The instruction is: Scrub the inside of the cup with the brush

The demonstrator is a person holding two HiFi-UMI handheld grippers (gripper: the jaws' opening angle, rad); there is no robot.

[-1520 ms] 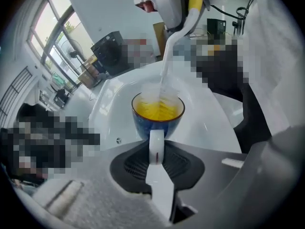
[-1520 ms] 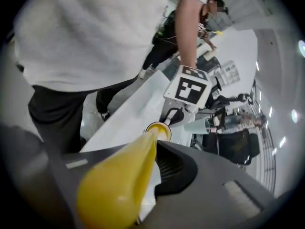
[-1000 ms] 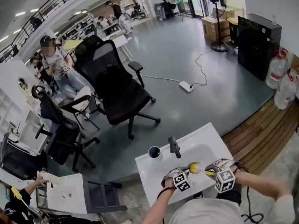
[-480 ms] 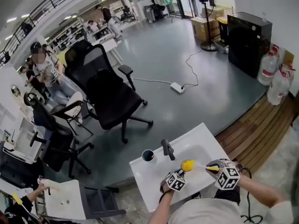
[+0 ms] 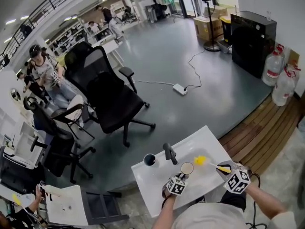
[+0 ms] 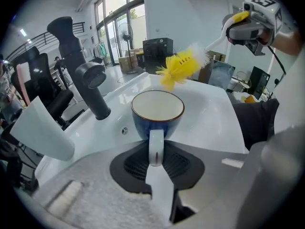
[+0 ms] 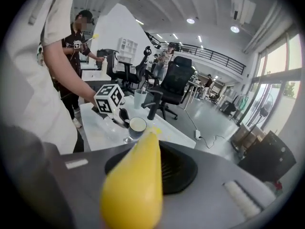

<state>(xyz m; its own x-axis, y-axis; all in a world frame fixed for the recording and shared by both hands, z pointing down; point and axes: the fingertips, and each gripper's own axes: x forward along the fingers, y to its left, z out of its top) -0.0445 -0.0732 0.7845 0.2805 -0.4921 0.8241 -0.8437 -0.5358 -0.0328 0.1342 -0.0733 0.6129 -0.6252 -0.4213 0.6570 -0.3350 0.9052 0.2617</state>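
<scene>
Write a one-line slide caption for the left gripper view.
Left gripper holds the blue cup by its handle at the white sink; the right gripper's yellow brush hovers beyond the rim.

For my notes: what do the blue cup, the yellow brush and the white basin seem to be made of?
Blue cup with cream inside: likely glazed ceramic, glossy with a darker rim. Yellow brush: probably plastic, thin splayed bristles, smooth handle. White basin: glossy, ceramic or resin; can't tell which.
</scene>
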